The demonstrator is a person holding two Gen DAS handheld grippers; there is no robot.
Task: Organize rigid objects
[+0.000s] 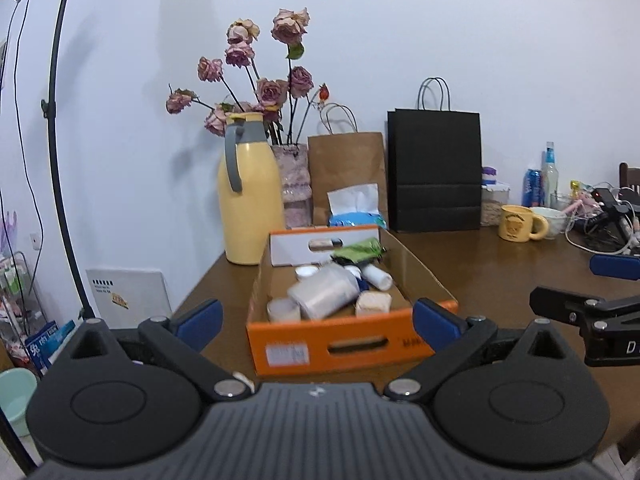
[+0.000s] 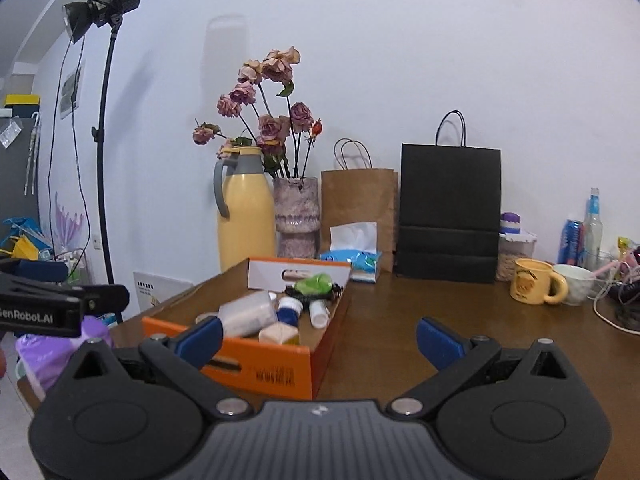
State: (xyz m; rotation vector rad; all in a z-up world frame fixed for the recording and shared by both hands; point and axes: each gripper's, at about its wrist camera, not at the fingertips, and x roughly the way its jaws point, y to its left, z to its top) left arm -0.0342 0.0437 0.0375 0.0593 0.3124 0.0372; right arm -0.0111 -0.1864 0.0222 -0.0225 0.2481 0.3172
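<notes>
- The left gripper (image 1: 318, 322) is seen with its blue pads spread wide and nothing held between them
- The right gripper (image 2: 320, 340) is likewise spread wide, and nothing is gripped
- The orange cardboard box (image 1: 340, 346) is set on the brown table (image 1: 500, 272) near its left edge, just ahead of the left gripper
- Inside the box a clear plastic jar (image 1: 324, 294) is laid on its side, with a small white bottle (image 1: 378, 276), a beige block (image 1: 373, 303) and a green packet (image 1: 360, 249) around it
- A yellow thermos jug (image 1: 250, 192) and a vase of dried roses (image 1: 296, 188) are placed at the back left corner
- A tissue pack (image 1: 356, 208), a brown paper bag (image 1: 346, 168) and a black paper bag (image 1: 434, 172) are lined along the back edge
- A yellow mug (image 1: 520, 223) is seen towards the right edge, well apart from the box
</notes>
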